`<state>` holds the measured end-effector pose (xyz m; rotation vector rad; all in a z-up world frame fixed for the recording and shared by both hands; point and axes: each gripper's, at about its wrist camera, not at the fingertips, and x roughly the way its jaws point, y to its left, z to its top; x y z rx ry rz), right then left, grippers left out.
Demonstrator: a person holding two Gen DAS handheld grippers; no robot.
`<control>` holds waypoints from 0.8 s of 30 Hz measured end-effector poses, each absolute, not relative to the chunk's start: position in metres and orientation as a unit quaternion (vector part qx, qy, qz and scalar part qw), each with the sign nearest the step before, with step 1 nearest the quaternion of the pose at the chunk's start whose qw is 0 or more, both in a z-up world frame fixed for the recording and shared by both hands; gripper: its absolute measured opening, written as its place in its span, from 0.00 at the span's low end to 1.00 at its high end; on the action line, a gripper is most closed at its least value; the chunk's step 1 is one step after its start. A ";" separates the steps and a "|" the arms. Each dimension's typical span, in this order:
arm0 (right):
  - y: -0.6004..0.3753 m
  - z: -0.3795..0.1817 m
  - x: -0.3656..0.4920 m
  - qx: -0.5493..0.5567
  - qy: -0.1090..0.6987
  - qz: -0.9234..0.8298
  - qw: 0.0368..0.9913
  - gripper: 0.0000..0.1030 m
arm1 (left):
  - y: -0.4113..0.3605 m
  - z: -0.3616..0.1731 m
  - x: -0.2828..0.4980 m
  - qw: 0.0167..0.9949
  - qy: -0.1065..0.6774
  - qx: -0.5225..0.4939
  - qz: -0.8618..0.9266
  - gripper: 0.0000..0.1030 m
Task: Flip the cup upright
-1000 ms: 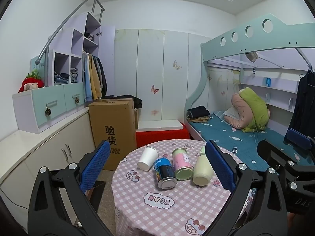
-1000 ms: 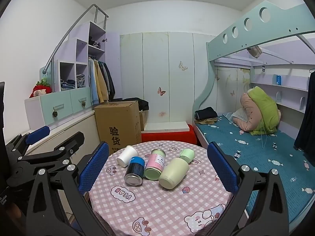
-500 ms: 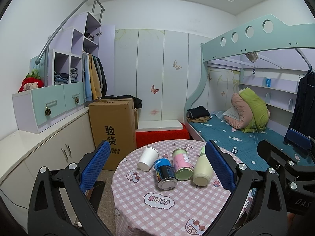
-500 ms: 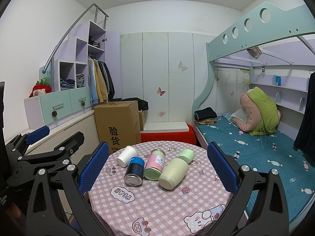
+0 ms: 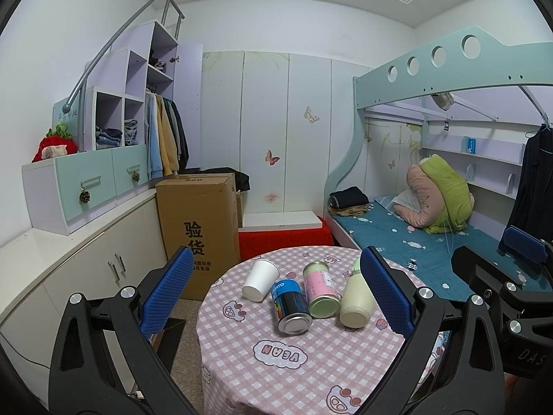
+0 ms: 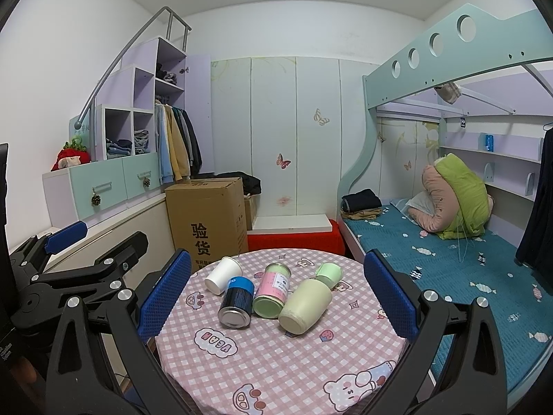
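Observation:
A white paper cup lies on its side at the far left of a row of things on a round table with a pink checked cloth. Beside it lie a dark blue can, a pink and green can and a cream bottle with a green cap. My left gripper and right gripper are both open and empty, held back from the table, apart from all of these.
A tall cardboard box stands behind the table on the left, next to low white cabinets. A red-covered bench is behind the table. A bunk bed with a teal mattress runs along the right.

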<state>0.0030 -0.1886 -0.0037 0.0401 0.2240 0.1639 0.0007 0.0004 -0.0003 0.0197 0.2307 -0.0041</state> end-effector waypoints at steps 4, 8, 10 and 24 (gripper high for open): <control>-0.188 -0.004 0.003 0.020 0.112 0.082 0.990 0.94 | 0.000 0.000 0.001 0.993 0.115 0.010 -0.002 0.94; -0.188 -0.004 0.003 0.020 0.112 0.082 0.990 0.94 | 0.000 0.000 0.001 0.993 0.115 0.010 -0.002 0.94; -0.188 -0.004 0.003 0.020 0.113 0.082 0.990 0.94 | -0.002 -0.003 0.004 0.993 0.116 0.011 -0.002 0.94; -0.186 -0.007 0.006 0.021 0.115 0.082 0.990 0.94 | 0.000 -0.009 0.008 0.993 0.117 0.010 -0.002 0.94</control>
